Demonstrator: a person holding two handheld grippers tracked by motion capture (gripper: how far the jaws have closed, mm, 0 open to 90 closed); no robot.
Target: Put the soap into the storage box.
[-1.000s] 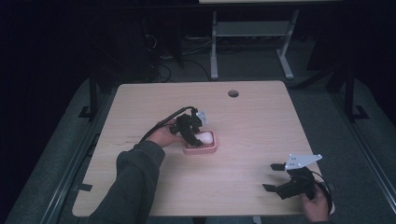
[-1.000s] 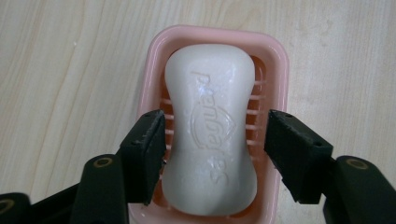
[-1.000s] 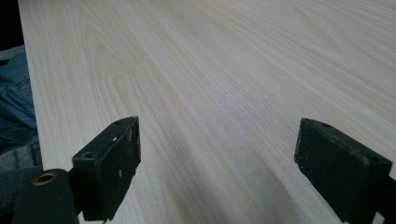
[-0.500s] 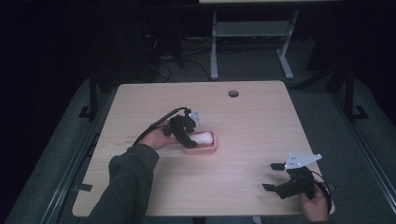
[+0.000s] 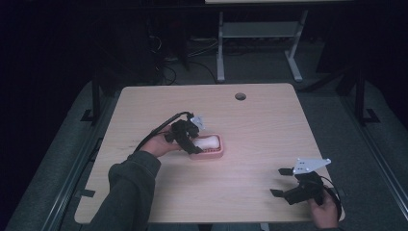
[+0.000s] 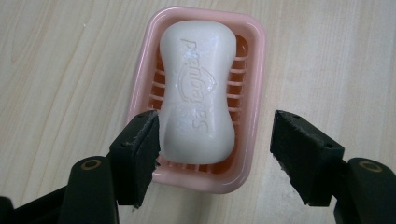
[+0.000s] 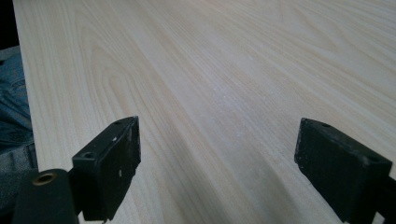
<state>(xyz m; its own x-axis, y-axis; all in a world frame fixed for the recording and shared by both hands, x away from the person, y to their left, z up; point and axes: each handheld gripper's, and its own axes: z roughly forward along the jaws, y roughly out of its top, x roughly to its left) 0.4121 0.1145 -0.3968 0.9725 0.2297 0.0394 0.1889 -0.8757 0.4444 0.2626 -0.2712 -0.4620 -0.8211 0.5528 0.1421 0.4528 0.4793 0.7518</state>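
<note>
A white bar of soap (image 6: 198,88) lies lengthwise in a pink ribbed soap dish (image 6: 140,84) on the wooden table. My left gripper (image 6: 217,126) is open at the dish's near end, and its jaws have just been opening. The left pad sits close beside the soap and the right pad stands well clear, so neither presses on it. In the high view the left gripper (image 5: 185,138) is at the left end of the dish (image 5: 211,155), with the soap (image 5: 208,142) exposed. My right gripper (image 5: 280,182) rests open near the front right corner, with bare wood between its jaws (image 7: 217,135).
The light wooden table (image 5: 260,125) has a round cable hole (image 5: 240,96) near its far edge. A white desk frame (image 5: 260,43) stands on the dark floor beyond. The table's front edge runs just below the right hand.
The left gripper has drawn back to the left from over the dish and its jaws have spread, leaving more of the soap uncovered. The right gripper has kept still.
</note>
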